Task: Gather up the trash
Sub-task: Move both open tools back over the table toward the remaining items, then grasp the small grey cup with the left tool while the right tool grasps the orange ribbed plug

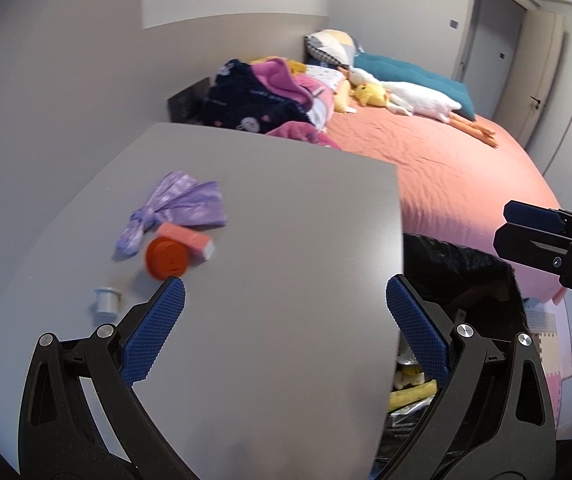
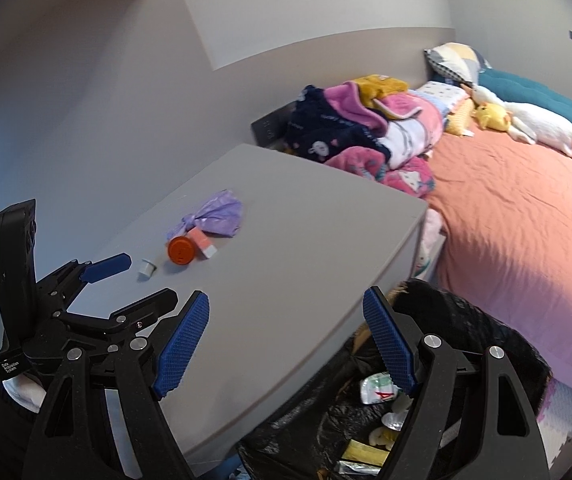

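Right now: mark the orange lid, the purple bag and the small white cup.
orange lid (image 2: 181, 251), right wrist view, centre of its round face.
purple bag (image 2: 217, 216), right wrist view, bunched body beyond the knot.
small white cup (image 2: 147, 268), right wrist view, its side wall.

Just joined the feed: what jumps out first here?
A small clutter of trash sits together on the grey table: an orange lid, a pink box and a knotted purple bag. Beside the table stands a black bin bag, with wrappers already inside, next to the orange bed.
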### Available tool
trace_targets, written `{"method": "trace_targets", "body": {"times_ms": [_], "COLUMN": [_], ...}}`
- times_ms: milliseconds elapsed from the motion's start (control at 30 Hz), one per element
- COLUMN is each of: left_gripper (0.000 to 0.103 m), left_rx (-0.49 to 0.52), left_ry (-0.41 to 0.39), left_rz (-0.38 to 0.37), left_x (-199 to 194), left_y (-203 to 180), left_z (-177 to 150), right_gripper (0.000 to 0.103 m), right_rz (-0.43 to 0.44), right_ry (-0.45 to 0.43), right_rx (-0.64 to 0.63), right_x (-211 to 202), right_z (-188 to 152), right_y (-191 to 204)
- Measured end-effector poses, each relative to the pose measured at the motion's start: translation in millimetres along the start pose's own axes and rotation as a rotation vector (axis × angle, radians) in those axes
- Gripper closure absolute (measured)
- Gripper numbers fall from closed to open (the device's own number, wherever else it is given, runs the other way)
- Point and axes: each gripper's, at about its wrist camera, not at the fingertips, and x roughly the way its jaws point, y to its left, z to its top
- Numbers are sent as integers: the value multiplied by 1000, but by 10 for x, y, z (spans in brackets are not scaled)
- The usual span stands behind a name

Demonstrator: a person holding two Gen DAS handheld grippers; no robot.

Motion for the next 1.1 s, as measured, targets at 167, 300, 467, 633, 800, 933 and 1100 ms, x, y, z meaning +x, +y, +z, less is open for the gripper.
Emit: {"method": "trace_targets", "body": {"times_ms": [167,300,467,633,800,933,1100], "left_gripper": [6,6,6,6,19,28,36], "left_rx": [-41,-81,-133,-165,-201,-235,-249], "left_ry": [9,14,33,42,52,72,90], "left_rz": [37,65,95,120,158,166,183], "left_x": [-6,4,71,118,188,290,416], "left_y": [204,389,637,855,1069,1246,1393], "left_z": [-72,-135,-199,-263,-298,-301,-299], "right_gripper": [23,23,23,23,25,35,43], "right_rz": [29,48,77,114,141,172,181], "right_ry": [15,18,25,51,88,132,168], "right_rx": [-18,-30,-33,-31,-30,-21,-12], "right_x": [159,279,461,678,894,1093,1312], "right_z": [31,44,71,101,140,180,241], "right_y": [165,283,412,533,657,744,845]}}
